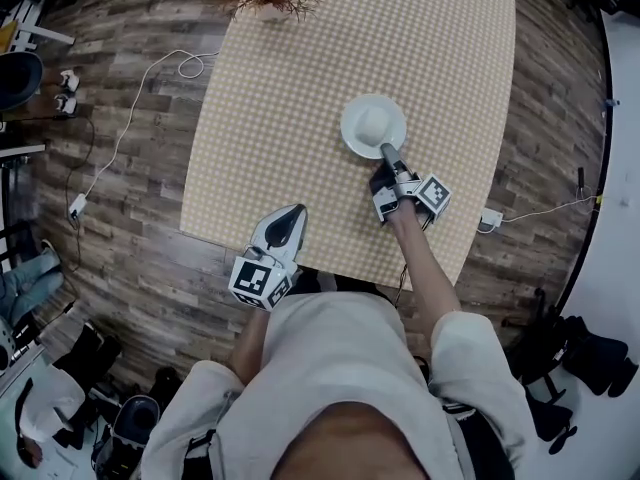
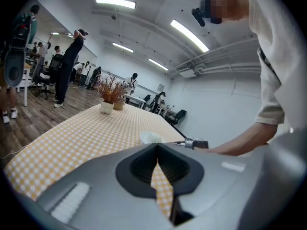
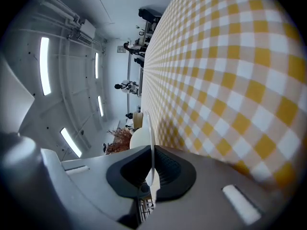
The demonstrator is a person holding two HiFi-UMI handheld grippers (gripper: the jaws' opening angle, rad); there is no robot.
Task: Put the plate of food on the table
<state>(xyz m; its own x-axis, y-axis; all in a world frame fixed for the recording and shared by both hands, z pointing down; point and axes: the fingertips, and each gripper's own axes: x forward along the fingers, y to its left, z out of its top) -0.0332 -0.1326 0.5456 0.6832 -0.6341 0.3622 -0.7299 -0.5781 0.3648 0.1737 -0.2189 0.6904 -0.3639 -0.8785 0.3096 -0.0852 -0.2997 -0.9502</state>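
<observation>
Your right gripper [image 3: 152, 150] has its jaws pressed together on the thin rim of a white plate [image 3: 150, 128]. You see the plate edge-on, as a narrow white line rising out of the dark pads. A pale, rounded heap of food [image 3: 139, 138] bulges from the plate's left side, just above the jaws. The camera is rolled, so the table [image 3: 230, 80], covered in a yellow-and-white checked cloth, fills the right half like a steep wall. At its far end, beyond the plate, stands a dried brown plant [image 3: 119, 137]. On the left, long ceiling lights [image 3: 44, 66] glow, and a few people stand far off, too small to make out.
</observation>
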